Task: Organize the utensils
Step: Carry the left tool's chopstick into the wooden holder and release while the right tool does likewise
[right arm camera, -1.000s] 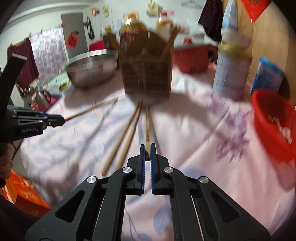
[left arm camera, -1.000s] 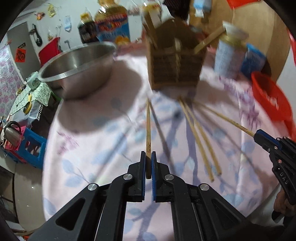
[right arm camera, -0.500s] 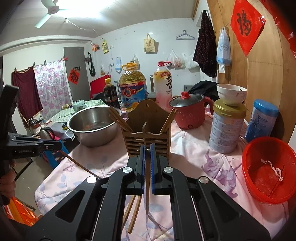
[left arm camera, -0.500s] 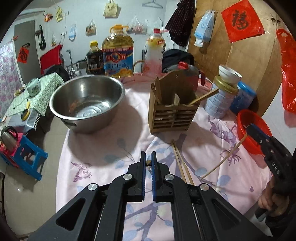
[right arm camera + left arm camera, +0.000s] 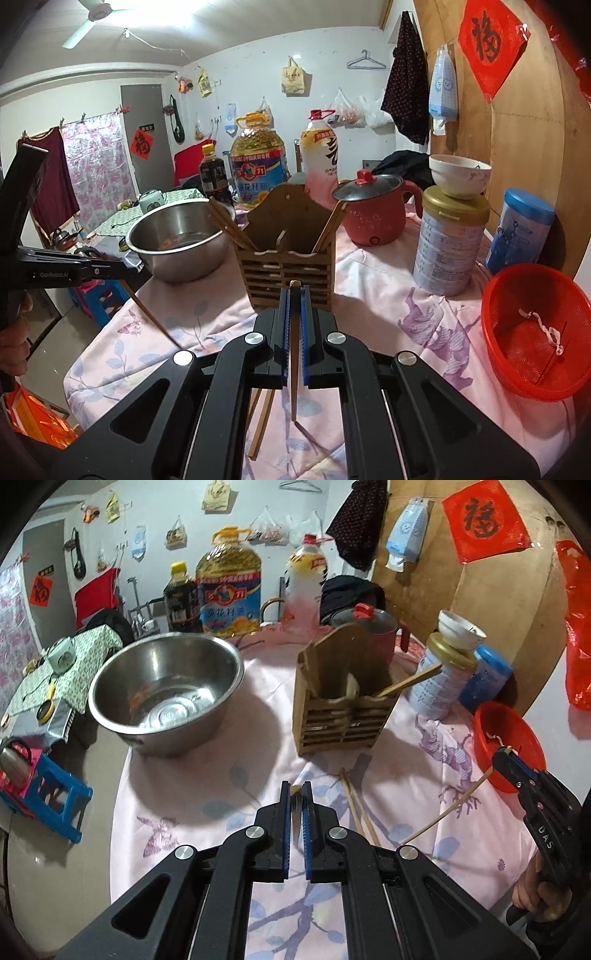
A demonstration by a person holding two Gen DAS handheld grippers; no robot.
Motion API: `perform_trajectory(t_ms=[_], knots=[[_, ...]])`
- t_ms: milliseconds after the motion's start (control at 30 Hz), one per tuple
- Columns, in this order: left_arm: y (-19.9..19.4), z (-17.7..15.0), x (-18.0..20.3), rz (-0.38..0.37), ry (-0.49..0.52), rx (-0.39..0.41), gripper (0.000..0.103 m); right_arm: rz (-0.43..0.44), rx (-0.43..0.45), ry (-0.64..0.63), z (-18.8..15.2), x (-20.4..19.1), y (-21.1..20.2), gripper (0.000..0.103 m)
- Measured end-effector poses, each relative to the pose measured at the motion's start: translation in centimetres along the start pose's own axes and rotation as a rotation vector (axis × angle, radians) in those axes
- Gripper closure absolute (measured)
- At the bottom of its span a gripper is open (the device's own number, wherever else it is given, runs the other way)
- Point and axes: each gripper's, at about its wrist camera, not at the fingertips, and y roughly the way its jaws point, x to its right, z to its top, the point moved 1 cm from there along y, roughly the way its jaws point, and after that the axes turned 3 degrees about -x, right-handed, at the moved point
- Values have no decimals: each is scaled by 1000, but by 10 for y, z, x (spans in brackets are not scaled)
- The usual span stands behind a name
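Both grippers are clamped on a chopstick apiece, lifted clear of the counter [image 5: 388, 295]. The left gripper [image 5: 296, 805] has its fingers pinched together on one chopstick [image 5: 295, 806], seen almost end-on, so little of it shows past the pads. The right gripper [image 5: 294, 317] holds its chopstick [image 5: 293, 350] near the top end, the long part hanging down toward the cloth in front of the wooden holder [image 5: 291, 266].

The likely trouble is pivoting: each stick is gripped at a single narrow spot, and a quick tilt could let it swing or slip out before it reaches the holder. The holder's openings are small and already carry chopsticks leaning out of both the left and right compartments, so an incoming tip could catch on those or on the centre divider and get knocked aside. The tall back panel also blocks any approach from behind. With both hands heading for the same holder, the two sticks may cross or knock each other.

Two more chopsticks [image 5: 360, 812] lie on the cloth just in front of the holder. A steel bowl [image 5: 166, 690] sits to the holder's left, a red pot [image 5: 376, 214] behind it to the right, a tin [image 5: 448, 243] topped by a small bowl farther right, and a red basket [image 5: 535, 332] beyond that.
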Motion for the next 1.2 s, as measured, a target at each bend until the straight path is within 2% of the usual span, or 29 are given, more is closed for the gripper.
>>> perform_trajectory(t_ms=[233,367,633,800,1100,1133,1167,1200], knots=[[-13,34,12,-55,24,44,97,17,62,-9,27,0,-4,97],[-19,62,24,-91,38,79,97,52,112,1,56,1,-3,97],[-33,130,46,-89,95,215,97,84,247,2,126,4,5,97],[-11,157,44,-74,75,210,97,70,283,0,151,8,24,97],[50,164,28,-46,34,147,97,33,237,-11,150,11,75,96],[58,161,26,-41,35,139,97,13,209,-22,143,12,89,95],[67,158,24,-22,25,125,94,0,132,-25,134,13,109,91],[75,154,22,-1,14,98,84,-4,65,-17,128,15,121,91]])
